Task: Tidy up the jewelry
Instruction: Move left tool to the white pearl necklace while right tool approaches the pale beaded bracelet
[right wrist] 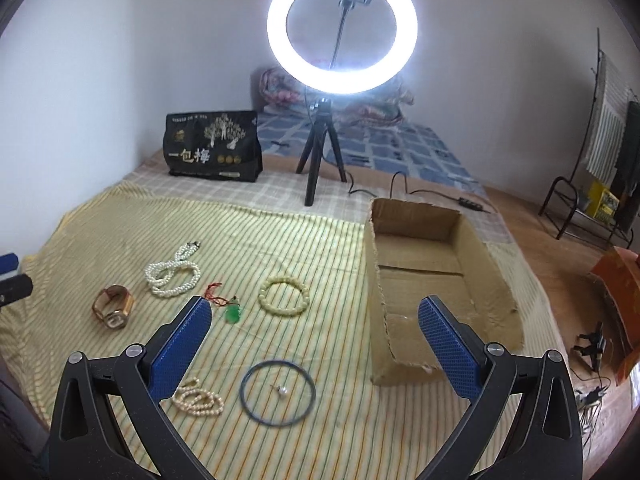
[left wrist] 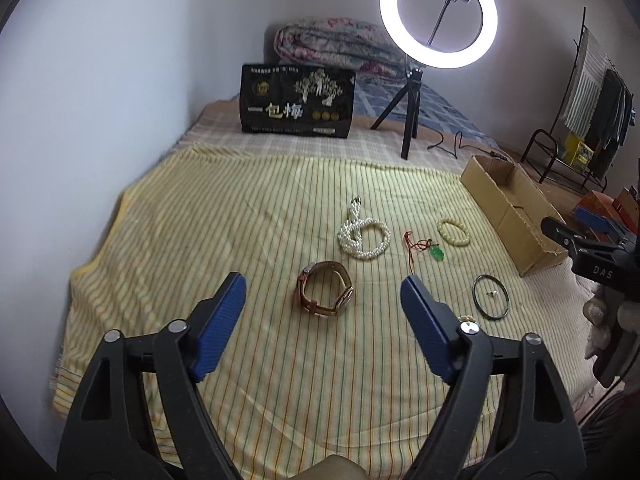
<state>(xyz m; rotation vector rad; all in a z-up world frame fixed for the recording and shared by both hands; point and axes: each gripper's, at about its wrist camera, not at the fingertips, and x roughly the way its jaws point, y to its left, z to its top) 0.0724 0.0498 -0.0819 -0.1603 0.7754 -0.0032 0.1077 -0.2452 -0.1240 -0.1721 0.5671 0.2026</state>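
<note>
Striped yellow cloth (left wrist: 248, 208) is covering the bed, with jewelry lying scattered on it beside an open cardboard box (right wrist: 476, 248). Left gripper (left wrist: 323, 298) is hovering with jaws spread wide and empty, the leather-strap watch (left wrist: 325, 294) lying between them. Right gripper (right wrist: 314, 322) is gaping empty too, the dark bangle (right wrist: 277, 393) lying just below its jaws.

Home bedroom: bed (right wrist: 400, 152) with striped sheet (left wrist: 240, 208), folded quilt (left wrist: 332, 44), clothes rack (left wrist: 600, 92), ring light (right wrist: 342, 28).

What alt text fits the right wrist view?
Open right tongs hover over a striped cloth strewn with jewelry: watch, pearl necklace, green pendant, bead bracelet, dark bangle. An open cardboard box sits right.
</note>
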